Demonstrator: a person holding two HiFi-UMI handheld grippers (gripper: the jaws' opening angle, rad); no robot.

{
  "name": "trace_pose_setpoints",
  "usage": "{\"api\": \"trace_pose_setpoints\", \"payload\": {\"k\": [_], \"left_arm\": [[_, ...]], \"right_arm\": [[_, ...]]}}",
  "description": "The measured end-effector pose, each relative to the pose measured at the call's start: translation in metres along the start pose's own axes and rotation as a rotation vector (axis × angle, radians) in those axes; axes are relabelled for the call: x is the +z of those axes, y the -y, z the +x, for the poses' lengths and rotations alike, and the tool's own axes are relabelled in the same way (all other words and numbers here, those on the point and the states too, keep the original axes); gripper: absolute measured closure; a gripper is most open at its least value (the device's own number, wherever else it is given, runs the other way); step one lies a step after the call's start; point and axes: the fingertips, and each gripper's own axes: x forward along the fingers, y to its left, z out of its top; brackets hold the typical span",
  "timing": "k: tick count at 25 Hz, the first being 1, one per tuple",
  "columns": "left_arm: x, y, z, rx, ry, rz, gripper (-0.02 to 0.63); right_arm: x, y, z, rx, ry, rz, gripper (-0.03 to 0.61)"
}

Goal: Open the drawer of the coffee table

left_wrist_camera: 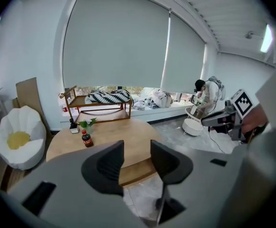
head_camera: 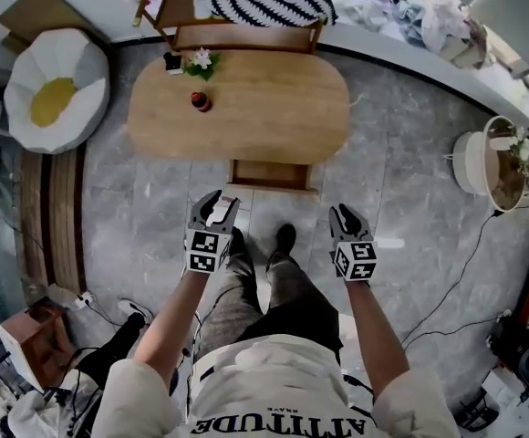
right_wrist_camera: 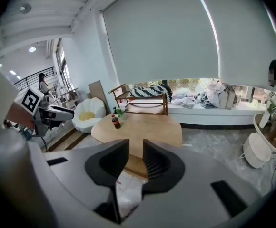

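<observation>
The oval wooden coffee table (head_camera: 246, 117) stands ahead of me on the grey floor. Its drawer (head_camera: 270, 173) sticks out from the near edge, pulled open. My left gripper (head_camera: 215, 208) hangs in the air short of the table, above the person's feet, jaws apart and empty. To its right, my right gripper (head_camera: 347, 217) is at the same height with a narrow gap and nothing in it. In the left gripper view the left gripper (left_wrist_camera: 137, 148) frames the drawer (left_wrist_camera: 137, 171). In the right gripper view the right gripper (right_wrist_camera: 135, 146) frames the drawer (right_wrist_camera: 134, 166).
A small dark bottle (head_camera: 200, 101) and a potted plant (head_camera: 201, 61) stand on the tabletop's left end. A white beanbag seat (head_camera: 57, 89) lies to the left, a wooden rack (head_camera: 237, 21) with striped cloth behind. A white stool (head_camera: 472, 161) and cables (head_camera: 456, 272) are at the right.
</observation>
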Motion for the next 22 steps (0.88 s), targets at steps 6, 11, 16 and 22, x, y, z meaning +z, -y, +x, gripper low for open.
{"api": "trace_pose_setpoints", "payload": {"k": [6,11,16,22], "left_arm": [[0.031,0.015,-0.04,0.051,0.028,-0.003,0.455],[0.055,0.02,-0.068,0.088,0.079,0.007,0.482],[0.076,0.019,-0.087,0.106,0.118,0.032,0.503],[0.091,0.02,-0.122,0.099,0.165,0.003,0.535]], "right_arm": [[0.039,-0.003,-0.034,-0.009,0.051,-0.013,0.495],[0.056,-0.016,-0.055,0.054,0.071,-0.093,0.523],[0.082,-0.025,-0.067,0.077,0.11,-0.164,0.534],[0.11,-0.037,-0.088,0.06,0.176,-0.201,0.541]]}}
